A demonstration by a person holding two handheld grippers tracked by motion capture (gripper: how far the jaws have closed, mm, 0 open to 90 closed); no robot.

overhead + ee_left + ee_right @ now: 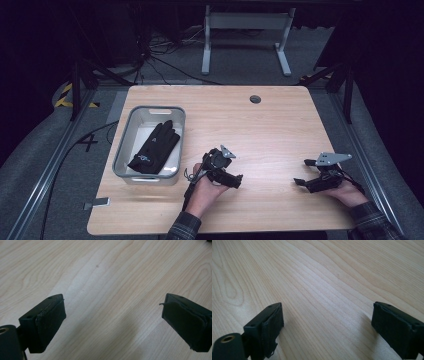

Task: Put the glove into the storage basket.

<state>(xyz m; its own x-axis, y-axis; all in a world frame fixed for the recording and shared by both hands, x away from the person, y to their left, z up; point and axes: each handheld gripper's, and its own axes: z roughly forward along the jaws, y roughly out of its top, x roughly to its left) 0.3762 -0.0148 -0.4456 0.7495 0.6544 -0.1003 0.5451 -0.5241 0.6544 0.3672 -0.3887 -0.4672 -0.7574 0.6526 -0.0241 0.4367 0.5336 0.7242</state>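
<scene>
Glove point(155, 147) sits in the grey bin point(121, 145) at the left side of the wooden table point(270, 120), so it's off to the left of the left gripper point(239, 181) and apart from it, with the bin's right wall between the two. It's a black glove with a bit of white print near the cuff, lying diagonally inside, fingers pointing toward the far right corner of the bin and the cuff down near the front left; it's the one item I can make out in there, and pale bin floor shows around it. The left gripper is held in the person's left hand point(204, 192) near the front edge of the table, just right of the bin's front corner. In the left gripper view its jaws stand spread wide with bare wood grain between them, nothing pinched. The right gripper point(302, 172) is over at the right side of the table, well apart from the glove and the bin, held in the right hand point(348, 192). The right gripper view has its jaws spread wide too, just tabletop between the pads point(272, 323). Both sleeves coming in from the bottom are plaid.
</scene>
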